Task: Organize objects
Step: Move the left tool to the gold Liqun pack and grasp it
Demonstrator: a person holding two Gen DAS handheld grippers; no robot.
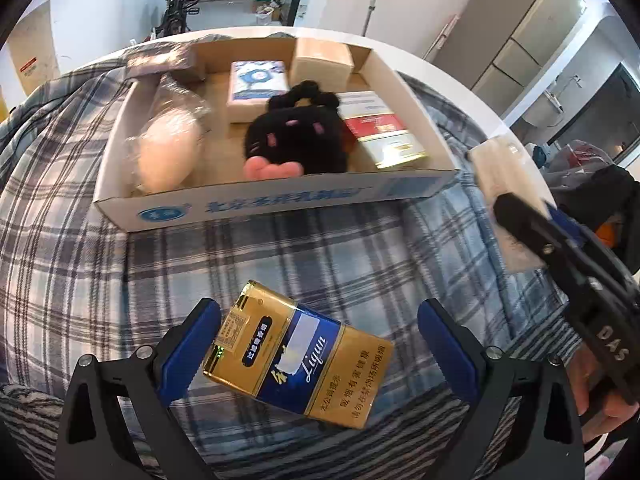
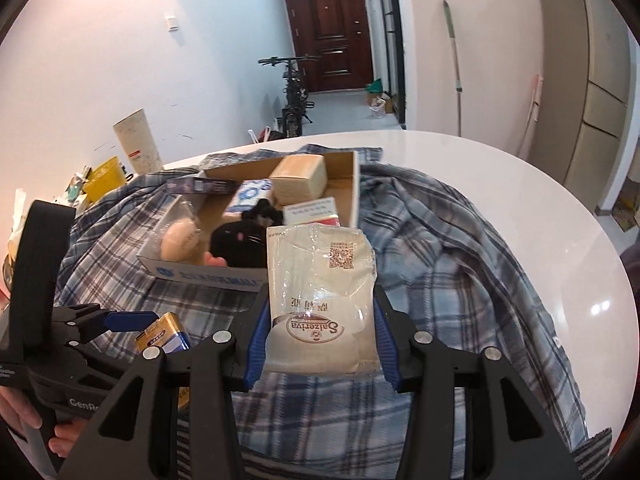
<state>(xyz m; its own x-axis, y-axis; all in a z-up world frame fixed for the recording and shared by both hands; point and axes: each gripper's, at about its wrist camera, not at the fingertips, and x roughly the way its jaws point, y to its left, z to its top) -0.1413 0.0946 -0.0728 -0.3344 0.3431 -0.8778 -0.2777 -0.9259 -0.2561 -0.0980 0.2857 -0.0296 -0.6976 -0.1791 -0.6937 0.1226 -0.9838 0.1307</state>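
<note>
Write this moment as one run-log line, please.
left gripper: open around gold cigarette pack | right gripper: shut on clear packet | cardboard tray: ahead, partly filled

This looks like a home, an apartment. A dark red front door [image 2: 326, 36] stands at the end of a hallway, and a bike [image 2: 294, 94] is parked near it by the white wall. A big round white table [image 2: 520, 208] has a checked cloth [image 2: 440, 248] spread over it. Tall cupboards [image 2: 600, 92] stand on one side. A long stick [image 2: 454, 60] leans on the wall.
</note>
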